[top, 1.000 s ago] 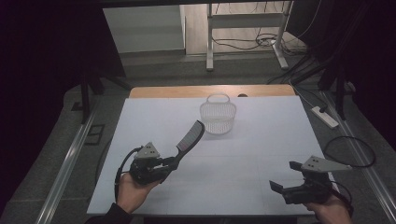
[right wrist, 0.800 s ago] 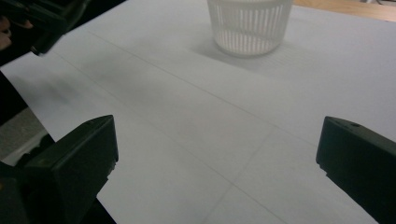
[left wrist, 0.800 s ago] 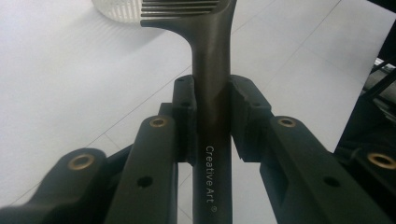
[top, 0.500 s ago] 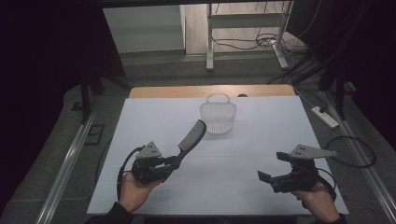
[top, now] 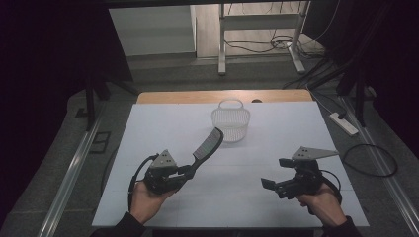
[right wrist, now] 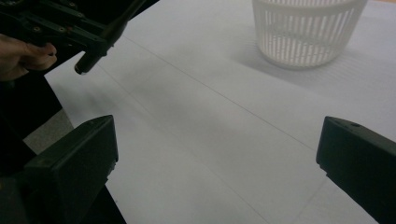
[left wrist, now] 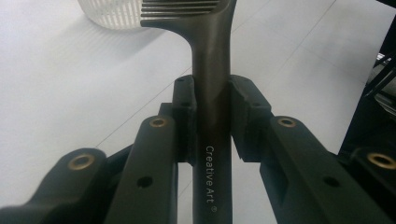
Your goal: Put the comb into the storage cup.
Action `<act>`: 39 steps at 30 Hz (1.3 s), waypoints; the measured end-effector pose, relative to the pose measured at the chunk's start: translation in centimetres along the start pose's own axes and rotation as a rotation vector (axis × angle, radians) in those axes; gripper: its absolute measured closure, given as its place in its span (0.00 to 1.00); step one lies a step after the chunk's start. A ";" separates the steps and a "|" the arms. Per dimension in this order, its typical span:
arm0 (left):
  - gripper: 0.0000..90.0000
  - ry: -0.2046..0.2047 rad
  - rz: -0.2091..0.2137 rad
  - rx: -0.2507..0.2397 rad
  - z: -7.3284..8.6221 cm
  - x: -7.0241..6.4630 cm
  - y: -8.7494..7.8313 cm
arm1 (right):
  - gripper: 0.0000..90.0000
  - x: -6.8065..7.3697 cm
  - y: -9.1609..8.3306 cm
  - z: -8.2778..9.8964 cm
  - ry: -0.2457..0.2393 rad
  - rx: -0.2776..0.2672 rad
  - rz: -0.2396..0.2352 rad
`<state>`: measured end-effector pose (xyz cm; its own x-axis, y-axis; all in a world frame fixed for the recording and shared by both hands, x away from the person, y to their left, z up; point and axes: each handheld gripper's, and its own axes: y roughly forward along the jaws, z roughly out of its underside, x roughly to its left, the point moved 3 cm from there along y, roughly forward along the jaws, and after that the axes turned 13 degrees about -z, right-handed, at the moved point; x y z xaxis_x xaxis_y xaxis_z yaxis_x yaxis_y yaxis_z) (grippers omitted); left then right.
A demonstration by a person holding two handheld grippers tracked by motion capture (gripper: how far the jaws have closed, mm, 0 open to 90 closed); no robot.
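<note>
The left gripper (top: 184, 173) pinches the handle of a dark comb (top: 206, 145): in the left gripper view the 2 pads press the shaft (left wrist: 211, 116) from both sides, with the handle's butt end running back between the jaws and the toothed head (left wrist: 180, 8) rising straight ahead of the fingertips. So the comb's long axis continues the line of the jaws, up and away from the hand, tilted off the white table (top: 163, 128).

The right gripper (top: 275, 173) is empty, its 2 jaws spread wide (right wrist: 217, 154) with bare table between them, and it stands well apart from the comb, to the side.

Farther out, just beyond the comb's head, stands the white slatted basket (top: 230, 124), upright and open at the top. It lies ahead of the left fingertips along the comb's own axis, and the head nearly reaches its near wall. The left hand is plainly the nearer one, so I judge the coming move to be carrying the comb forward over the rim.
</note>
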<state>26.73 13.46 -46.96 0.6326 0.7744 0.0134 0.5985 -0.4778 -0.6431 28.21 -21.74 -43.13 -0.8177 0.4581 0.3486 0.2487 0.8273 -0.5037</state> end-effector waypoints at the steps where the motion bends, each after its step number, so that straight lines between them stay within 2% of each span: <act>1: 0.81 0.001 0.000 -0.001 0.0 0.0 0.0 | 0.00 0.0 0.2 -0.1 0.002 0.004 0.001; 6: 0.81 0.008 0.004 -0.004 -0.1 -0.2 0.1 | 0.00 -0.2 0.9 -0.6 -0.022 -0.009 -0.005; 12: 0.81 0.004 0.009 -0.008 -0.3 -0.3 0.2 | 0.00 -0.3 2.0 -1.0 -0.030 0.014 -0.026; 20: 0.81 -0.001 0.020 -0.007 -0.4 -0.4 0.6 | 0.00 -0.4 3.2 -2.0 -0.005 0.028 -0.049; 30: 0.81 -0.015 0.026 -0.010 -0.4 -0.6 1.0 | 0.00 -0.6 4.8 -3.3 0.015 0.017 -0.082; 39: 0.81 -0.009 0.033 -0.016 -0.6 -0.9 1.3 | 0.00 -0.8 5.8 -4.4 0.039 0.006 -0.096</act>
<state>27.21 11.91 -47.36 0.6472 0.7621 -0.0145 0.5855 -0.5092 -0.6308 32.63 -15.87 -42.90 -0.8166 0.3894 0.4260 0.1670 0.8660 -0.4713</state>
